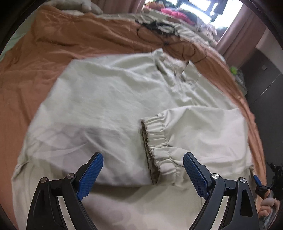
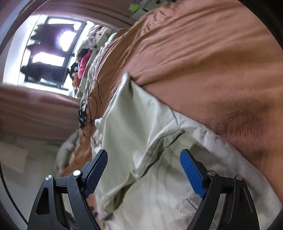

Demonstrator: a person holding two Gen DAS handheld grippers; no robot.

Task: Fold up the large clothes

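Blue fingers (image 1: 96,169) of your left gripper (image 1: 143,169) are standing spread wide, gripping nothing, hovering over the pale jacket (image 1: 99,99) that is lying flat on the orange bedspread (image 1: 61,40). One sleeve is lying folded across the jacket's body, its gathered cuff (image 1: 155,150) sitting between your fingers but apart from both. Beyond, a black cable (image 1: 155,28) is lying on the bedspread, and a window (image 1: 199,8) is glowing behind it. At the right edge your other hand (image 1: 267,205) is showing.

Through the right wrist view, your right gripper (image 2: 144,168) is also holding its fingers (image 2: 191,173) spread, empty, above the jacket's (image 2: 134,123) creased edge where it is meeting the bedspread (image 2: 203,62). The view is tilted and blurred, with the window (image 2: 51,51) at the left.
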